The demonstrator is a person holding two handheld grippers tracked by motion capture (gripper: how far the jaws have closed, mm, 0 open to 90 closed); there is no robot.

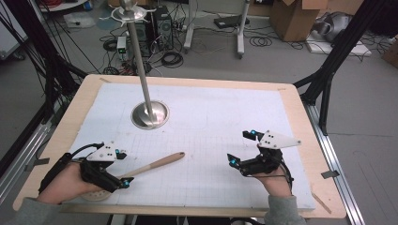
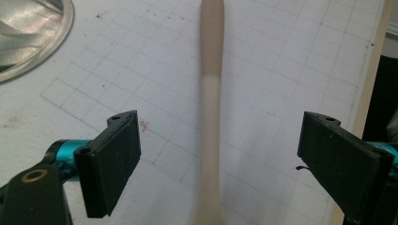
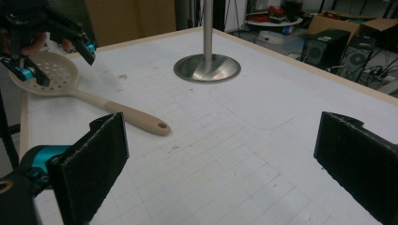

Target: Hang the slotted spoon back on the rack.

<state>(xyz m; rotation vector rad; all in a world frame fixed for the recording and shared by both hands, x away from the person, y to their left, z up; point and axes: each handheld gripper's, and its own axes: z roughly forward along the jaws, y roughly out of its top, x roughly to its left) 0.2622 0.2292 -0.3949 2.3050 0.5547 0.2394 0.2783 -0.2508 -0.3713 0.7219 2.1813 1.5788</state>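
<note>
Left gripper (image 1: pixel 123 168), near-left of the table: jaws spread wide, nothing between the pads touching them. In the left gripper view the jaws stand to either side of the beige slotted spoon with a long two-tone handle (image 2: pixel 211 117), clear gaps on both sides; the handle runs straight away from the camera along the mat.

Spoon lies flat on the white gridded foam mat (image 1: pixel 220 122); its perforated bowl sits under the left hand at the mat's near-left edge, its handle points toward the table's middle, the tip with a small hole visible in the right gripper view.

Right gripper (image 1: pixel 241 147), near-right: jaws wide apart, empty, above bare mat, well apart from the spoon.

Farther back, left of centre: a round polished steel base with an upright steel pole (image 1: pixel 149 114) stands on the mat. Mat rests on a light wooden tabletop (image 1: pixel 307 136).
</note>
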